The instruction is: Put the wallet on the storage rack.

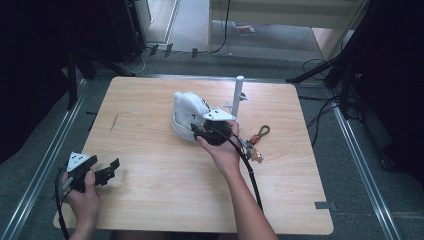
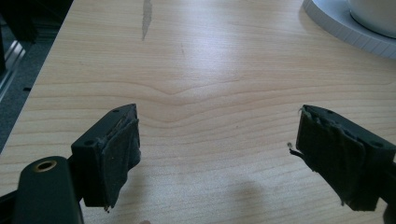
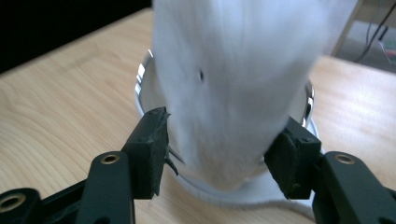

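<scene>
A white, soft-looking rounded thing (image 1: pixel 187 107) sits in a round white base (image 1: pixel 176 126) near the middle of the wooden table (image 1: pixel 150 150). My right gripper (image 1: pixel 200 131) reaches it from the near side. In the right gripper view the blurred white thing (image 3: pixel 233 70) stands between the parted jaws of my right gripper (image 3: pixel 219 154), and a thin gap shows at the left pad (image 3: pixel 156 144). The base's shiny rim (image 3: pixel 142 77) curves behind. My left gripper (image 1: pixel 111 169) rests at the table's near-left corner; its jaws stand wide apart with nothing in my left gripper (image 2: pixel 219 154).
A white upright post (image 1: pixel 239 92) stands just right of the base. A bunch of keys with a reddish strap and a ring (image 1: pixel 257 139) lies right of my right hand. The base's edge (image 2: pixel 341 28) shows far ahead in the left gripper view. Dark stands surround the table.
</scene>
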`<state>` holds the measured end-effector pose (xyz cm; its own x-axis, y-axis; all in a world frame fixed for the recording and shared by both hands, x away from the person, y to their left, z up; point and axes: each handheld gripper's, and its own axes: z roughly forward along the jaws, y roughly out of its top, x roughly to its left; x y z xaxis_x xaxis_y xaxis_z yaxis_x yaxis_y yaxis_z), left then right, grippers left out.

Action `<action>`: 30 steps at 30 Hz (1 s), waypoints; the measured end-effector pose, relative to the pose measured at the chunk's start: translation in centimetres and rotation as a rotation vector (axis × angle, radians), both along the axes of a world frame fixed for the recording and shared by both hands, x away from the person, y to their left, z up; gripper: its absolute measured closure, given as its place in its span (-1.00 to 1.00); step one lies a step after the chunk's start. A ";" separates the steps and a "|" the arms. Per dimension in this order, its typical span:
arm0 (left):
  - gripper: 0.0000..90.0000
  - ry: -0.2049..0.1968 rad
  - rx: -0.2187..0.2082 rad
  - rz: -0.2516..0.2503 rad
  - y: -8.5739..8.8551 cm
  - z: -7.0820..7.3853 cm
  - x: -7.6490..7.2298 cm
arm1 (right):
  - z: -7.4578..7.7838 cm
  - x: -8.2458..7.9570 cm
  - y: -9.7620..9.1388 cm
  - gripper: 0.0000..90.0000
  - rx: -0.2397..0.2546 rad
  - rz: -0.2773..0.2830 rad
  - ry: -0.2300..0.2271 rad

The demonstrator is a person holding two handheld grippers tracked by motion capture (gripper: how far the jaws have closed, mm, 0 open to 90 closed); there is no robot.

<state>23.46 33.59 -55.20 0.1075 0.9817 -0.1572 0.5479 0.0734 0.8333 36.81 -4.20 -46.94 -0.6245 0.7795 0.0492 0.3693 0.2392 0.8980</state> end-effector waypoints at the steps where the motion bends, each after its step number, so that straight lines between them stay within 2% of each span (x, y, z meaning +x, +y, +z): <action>1: -0.68 0.000 0.002 0.001 0.0 0.0 0.0 | 0.4 -0.1 -0.1 0.03 0.009 -0.009 -0.016; 2: -0.68 0.000 0.002 0.001 0.0 0.0 0.0 | 0.4 -0.1 -0.1 0.03 0.009 -0.009 -0.016; 3: -0.68 0.000 0.002 0.001 0.0 0.0 0.0 | 0.8 -0.1 -0.2 0.13 0.017 -0.018 -0.031; 4: -0.68 0.000 0.002 0.001 0.0 0.0 0.0 | 1.2 -0.1 -0.4 0.37 0.028 -0.032 -0.043; 7: -0.68 0.000 0.002 0.002 0.0 0.0 0.0 | 1.4 -0.1 -0.5 0.66 0.033 -0.032 -0.053; 9: -0.68 0.000 0.002 0.001 0.0 0.0 0.0 | 1.1 -0.1 -0.3 0.72 0.001 -0.028 -0.064; 12: -0.68 0.000 0.001 0.001 0.0 0.0 0.0 | 0.6 0.0 -0.1 0.76 -0.018 -0.037 -0.044; 13: -0.68 0.000 0.002 0.002 0.0 0.0 0.0 | 0.2 0.1 0.1 0.77 -0.042 -0.038 -0.030; 15: -0.68 -0.001 0.002 0.001 0.0 0.0 0.0 | -1.3 0.1 0.7 0.78 -0.133 -0.019 -0.006; 18: -0.68 0.001 -0.001 -0.001 0.0 0.0 0.0 | -1.8 0.1 0.8 0.77 -0.116 -0.019 -0.002; 19: -0.68 0.001 -0.001 -0.001 0.0 0.0 0.0 | -1.7 0.2 0.7 0.75 -0.100 -0.024 0.012; 20: -0.68 0.001 0.000 -0.001 0.0 0.0 0.0 | -1.7 0.3 0.6 0.61 -0.084 -0.030 0.023; 21: -0.68 0.002 0.001 -0.001 0.0 0.0 0.0 | -1.7 0.3 0.6 0.61 -0.084 -0.030 0.023; 22: -0.68 0.002 0.001 -0.002 0.0 0.0 0.0 | -1.6 0.2 0.6 0.40 -0.080 -0.020 0.022; 23: -0.68 0.000 0.000 -0.001 0.0 0.0 0.0 | -1.6 0.2 0.6 0.40 -0.080 -0.020 0.022; 24: -0.68 0.001 -0.002 0.000 0.0 0.0 0.0 | -1.4 0.0 0.5 0.21 -0.068 -0.010 0.010; 26: -0.68 0.001 -0.004 0.001 0.0 0.0 0.0 | -1.3 -0.1 0.5 0.16 -0.060 -0.010 0.011; 28: -0.68 0.002 -0.001 -0.001 0.0 0.0 0.0 | -0.8 -0.4 0.2 -0.03 -0.032 -0.019 -0.010; 30: -0.68 0.001 -0.001 -0.001 0.0 0.0 0.0 | -0.6 -0.4 0.1 -0.07 -0.023 -0.020 -0.012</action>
